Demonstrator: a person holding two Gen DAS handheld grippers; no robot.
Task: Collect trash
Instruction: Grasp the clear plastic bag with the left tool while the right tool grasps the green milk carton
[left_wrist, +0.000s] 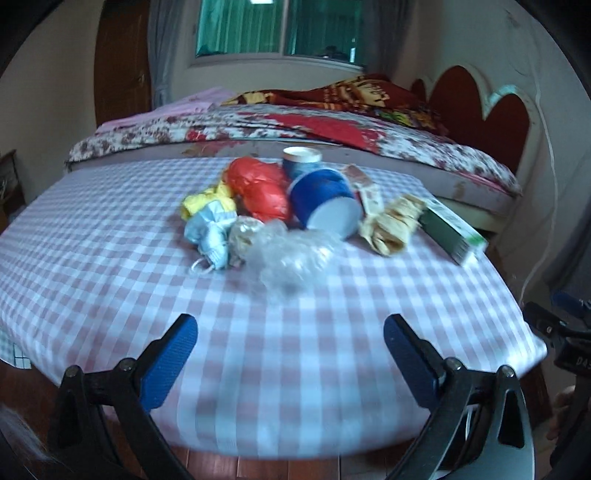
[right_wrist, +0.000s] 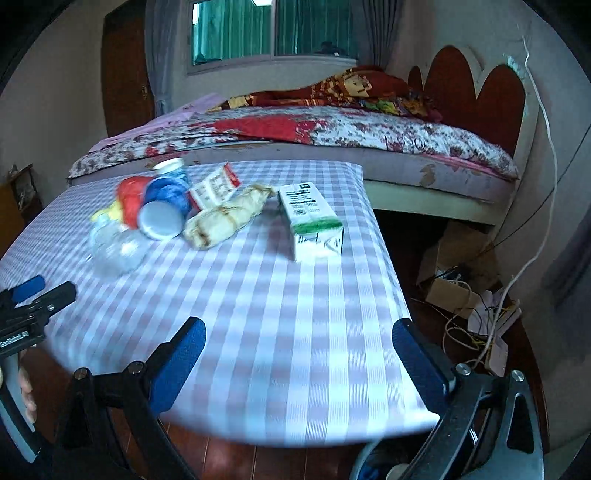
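A: Where do we stand with the trash?

B: It all lies in a heap on the far half of the counter (left_wrist: 110, 236), on the checked cloth. We see a red bag (left_wrist: 258, 188), a yellow wrapper (left_wrist: 207, 201), a pale blue mask (left_wrist: 208, 236) and a crumpled clear plastic bag (left_wrist: 291, 254) pressed together, with a blue paper cup (left_wrist: 325, 199) on its side, mouth towards us.

A: And to the right of that?

B: A rolled brown paper wrapper (right_wrist: 225, 216) touching the cup, then a green-and-white carton (right_wrist: 314, 221) lying apart, near the counter's right edge (the bed (right_wrist: 369, 125) runs just behind).

A: Our grippers?

B: The left gripper (left_wrist: 290, 332) hangs over the near edge with jaws spread wide, holding nothing. The right gripper (right_wrist: 299, 339) is likewise wide apart and empty, also above the near edge, well short of the carton.
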